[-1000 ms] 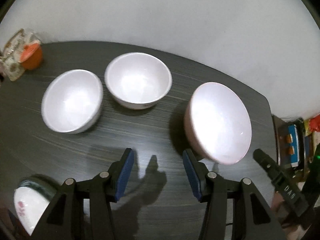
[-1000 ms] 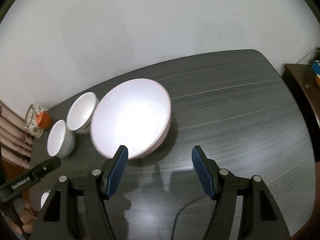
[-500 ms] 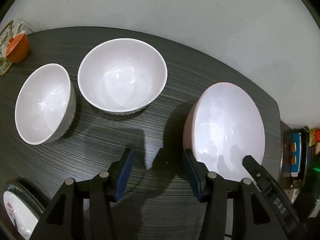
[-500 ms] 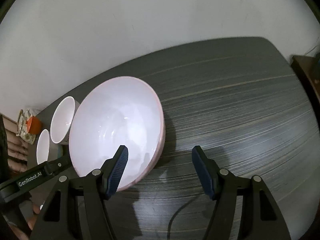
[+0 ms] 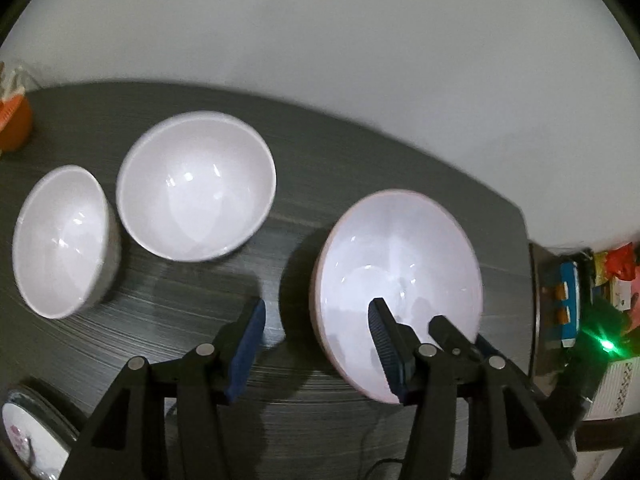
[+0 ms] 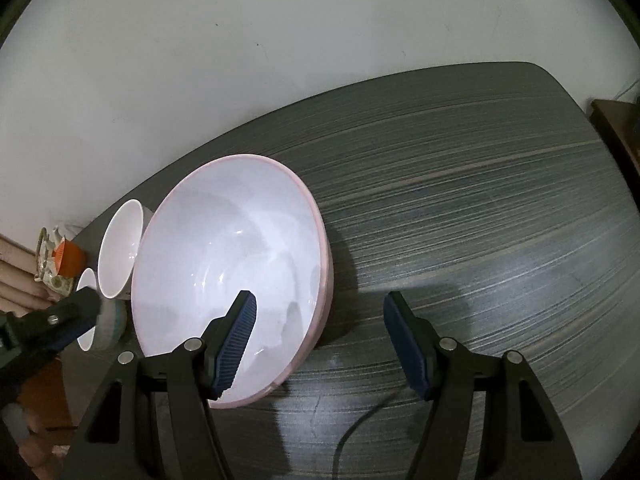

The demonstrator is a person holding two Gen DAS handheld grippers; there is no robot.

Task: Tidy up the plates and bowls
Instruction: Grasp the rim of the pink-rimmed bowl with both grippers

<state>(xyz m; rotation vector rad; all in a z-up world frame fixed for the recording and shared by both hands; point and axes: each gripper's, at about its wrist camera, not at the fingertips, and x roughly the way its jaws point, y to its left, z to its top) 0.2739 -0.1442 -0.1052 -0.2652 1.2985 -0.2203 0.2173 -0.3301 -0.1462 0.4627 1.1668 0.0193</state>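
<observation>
A large white bowl with a pink rim [image 5: 400, 264] stands on the dark table [image 6: 480, 200]. My left gripper [image 5: 317, 308] straddles its left rim: one pad hangs over the inside, the other outside above the table. Its jaws are opening and do not press on the rim. At the same bowl [image 6: 228, 260], my right gripper [image 6: 320, 300] stands open across the right rim, left pad inside and right pad over the table. Two smaller white bowls [image 5: 196, 204] [image 5: 60, 244] sit side by side to the left.
A patterned plate [image 5: 24, 436] lies at the table's near left corner. An orange cup [image 5: 16, 124] stands at the far left edge by the wall. A side shelf with boxes [image 5: 568, 304] is beyond the table's right end. A cable [image 6: 360, 420] trails on the table.
Both grippers have come down and in toward the large bowl, which now fills more of each view. Each gripper now has one pad over the bowl's inside.
</observation>
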